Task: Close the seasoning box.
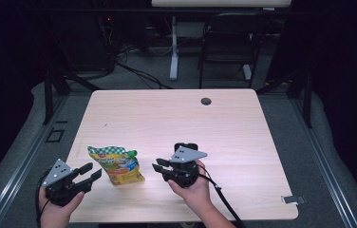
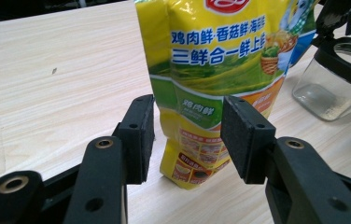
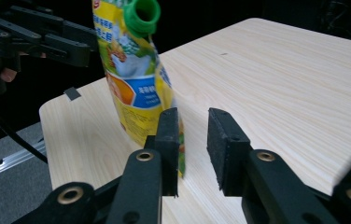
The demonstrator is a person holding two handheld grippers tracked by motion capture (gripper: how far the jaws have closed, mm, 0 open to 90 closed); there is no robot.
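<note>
A yellow and green pouch [image 1: 115, 165] with a green spout [image 3: 141, 14] stands near the table's front left, leaning slightly. My left gripper [image 1: 93, 171] is just left of it and open. In the left gripper view the pouch [image 2: 211, 70] rises just beyond the pads [image 2: 142, 135], which do not press on it. My right gripper [image 1: 159, 165] points left at the pouch from its right side and is open. In the right gripper view the pouch [image 3: 136, 88] shows behind the left pad [image 3: 168, 140], and the gap between the jaws holds nothing.
A clear glass jar [image 2: 327, 88] with a black rim stands on the wooden table [image 1: 224, 128] to the right of the pouch, below the right gripper. A round cable hole [image 1: 206, 101] lies at the far edge. A chair [image 1: 229, 42] stands beyond the table.
</note>
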